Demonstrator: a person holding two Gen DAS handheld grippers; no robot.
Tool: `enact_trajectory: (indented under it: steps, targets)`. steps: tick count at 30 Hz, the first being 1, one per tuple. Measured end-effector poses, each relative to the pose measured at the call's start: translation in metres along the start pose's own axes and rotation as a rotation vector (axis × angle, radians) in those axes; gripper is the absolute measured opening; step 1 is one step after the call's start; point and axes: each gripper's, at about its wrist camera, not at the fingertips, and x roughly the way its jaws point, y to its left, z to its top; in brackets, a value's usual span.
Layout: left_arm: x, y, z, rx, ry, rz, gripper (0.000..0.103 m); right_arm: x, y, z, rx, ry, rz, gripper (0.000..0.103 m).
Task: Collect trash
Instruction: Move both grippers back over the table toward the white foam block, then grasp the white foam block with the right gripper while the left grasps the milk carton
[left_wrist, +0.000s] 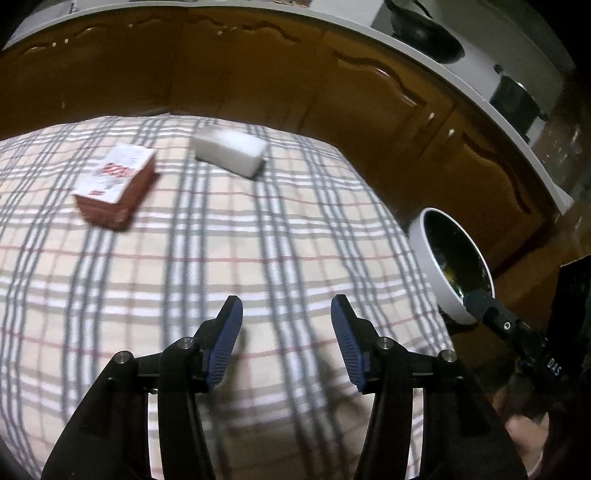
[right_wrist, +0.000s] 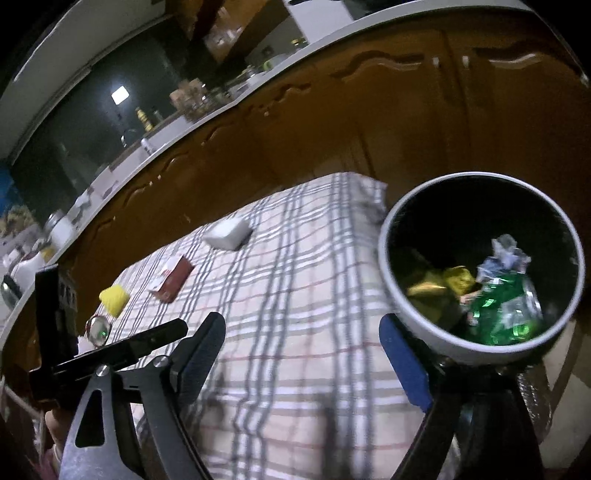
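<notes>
Both tools, left (left_wrist: 287, 341) and right (right_wrist: 306, 360), gaping and empty above checked counter (left_wrist: 184, 277); bin (right_wrist: 480, 273) off its right edge.

"What is under everything?"
"A checked cloth (left_wrist: 184, 266) on the table. Brown cupboard doors (left_wrist: 258, 74) stand right behind the cloth."
"And above the cloth?"
"A white counter (right_wrist: 122, 173) runs over the doors. A dark pot (left_wrist: 517, 99) and bottles (right_wrist: 142, 118) sit up there, far from the cloth."

Black fingers (left_wrist: 229, 325), ribbed blue pads (left_wrist: 221, 350)
</notes>
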Motion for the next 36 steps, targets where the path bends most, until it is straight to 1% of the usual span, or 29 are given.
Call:
enact_trajectory:
  steps: [4, 7, 9, 13, 18, 24, 27, 29, 32, 34, 36]
  targets:
    - [-0.009, 0.015, -0.002, -0.007, -0.011, 0.026, 0.052, 0.011, 0.016, 0.0, -0.029, 0.018, 0.016, 0.088]
    - [-0.012, 0.024, -0.003, -0.005, -0.017, 0.048, 0.055, 0.018, 0.026, 0.001, -0.05, 0.029, 0.032, 0.088]
    - [-0.014, 0.029, -0.004, -0.011, -0.018, 0.064, 0.059, 0.023, 0.033, 0.004, -0.068, 0.035, 0.042, 0.088]
    - [-0.02, 0.043, -0.002, -0.027, -0.027, 0.09, 0.064, 0.035, 0.045, 0.009, -0.105, 0.05, 0.062, 0.088]
    - [-0.026, 0.058, 0.006, -0.025, -0.042, 0.126, 0.074, 0.058, 0.059, 0.019, -0.15, 0.08, 0.092, 0.089]
    - [-0.025, 0.071, 0.027, 0.008, -0.055, 0.19, 0.081, 0.099, 0.079, 0.039, -0.232, 0.141, 0.122, 0.089]
    - [-0.017, 0.079, 0.041, 0.037, -0.046, 0.233, 0.082, 0.12, 0.09, 0.054, -0.27, 0.143, 0.143, 0.089]
    - [-0.012, 0.087, 0.052, 0.047, -0.05, 0.266, 0.082, 0.134, 0.095, 0.062, -0.302, 0.157, 0.134, 0.089]
    - [-0.002, 0.096, 0.066, 0.061, -0.036, 0.282, 0.082, 0.16, 0.108, 0.075, -0.38, 0.185, 0.123, 0.089]
    - [0.007, 0.101, 0.075, 0.079, -0.02, 0.279, 0.083, 0.175, 0.117, 0.079, -0.438, 0.204, 0.109, 0.089]
    - [0.015, 0.106, 0.082, 0.083, -0.008, 0.295, 0.083, 0.189, 0.126, 0.082, -0.493, 0.221, 0.108, 0.089]
